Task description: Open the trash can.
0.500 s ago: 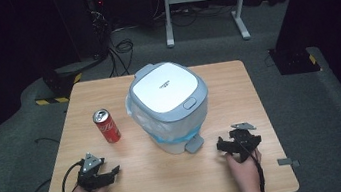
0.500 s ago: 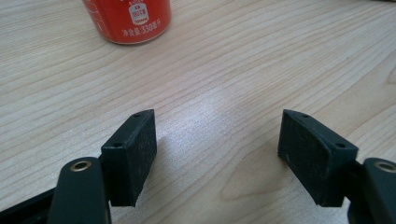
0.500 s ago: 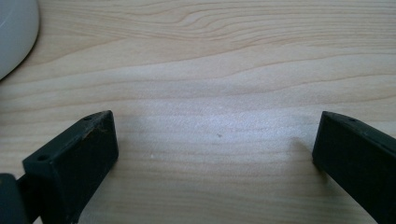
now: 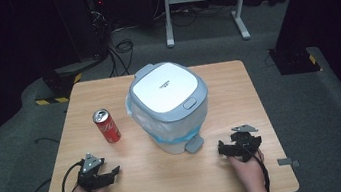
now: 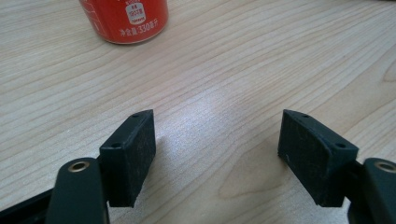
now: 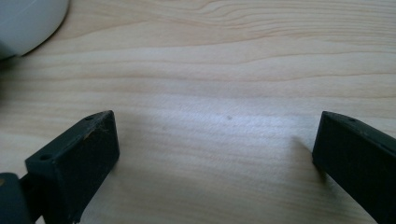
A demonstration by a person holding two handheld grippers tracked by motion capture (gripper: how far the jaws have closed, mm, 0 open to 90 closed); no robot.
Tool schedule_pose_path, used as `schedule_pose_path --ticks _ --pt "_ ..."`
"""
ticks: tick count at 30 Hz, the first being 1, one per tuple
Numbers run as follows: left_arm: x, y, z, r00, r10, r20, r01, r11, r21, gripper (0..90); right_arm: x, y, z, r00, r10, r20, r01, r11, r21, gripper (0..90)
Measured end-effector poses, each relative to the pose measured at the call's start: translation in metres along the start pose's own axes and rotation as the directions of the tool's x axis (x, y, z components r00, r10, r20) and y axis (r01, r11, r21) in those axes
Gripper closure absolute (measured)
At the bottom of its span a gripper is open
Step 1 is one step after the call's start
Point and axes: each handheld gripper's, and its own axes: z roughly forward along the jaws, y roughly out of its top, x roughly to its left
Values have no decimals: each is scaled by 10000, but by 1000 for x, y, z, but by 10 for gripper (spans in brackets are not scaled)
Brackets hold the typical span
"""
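My left hand-held gripper [image 4: 99, 173] rests low on the bench [image 4: 135, 181], jaws spread apart over bare wood. Its own view shows the red can [image 5: 124, 19] standing just ahead and slightly left, label print legible there though not from above. The high view alone shows the whole lidded white bin [image 4: 169, 103] between my hands. My right hand-held gripper [image 4: 238, 145] has its jaws wide apart, gripping nothing; its view catches the bin's pale base [image 6: 28, 23] ahead-left

A light wooden tabletop [image 4: 238, 86] carries a white bin with a grey-rimmed lid [image 4: 169, 103] near its middle. A red can [image 4: 106, 125] stands upright just left of it, apart from it.
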Motion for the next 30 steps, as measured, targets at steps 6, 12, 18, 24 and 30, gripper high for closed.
schedule_pose_path --ticks 6,12,18,24,30 --pt "0 0 0 10000 9 -1 -9 10000 1 276 3 -1 -5 9991 -301 -300 301 9995 10 142" --pt "0 0 0 10000 30 35 -30 10000 -5 289 10 -6 -14 9915 -986 -853 944 9942 -518 542" --pt "-1 0 -1 10000 41 30 -41 10000 -78 330 16 -4 -16 9846 -1085 -1372 965 9912 -909 780" --pt "1 0 -1 10000 -26 26 26 9999 -127 414 28 8 -19 9732 -1176 -1977 943 9879 -1231 899" --pt "-5 8 1 9994 -274 -222 274 9996 -4 602 36 23 -11 9650 -1705 -1993 1382 9764 -1661 899"
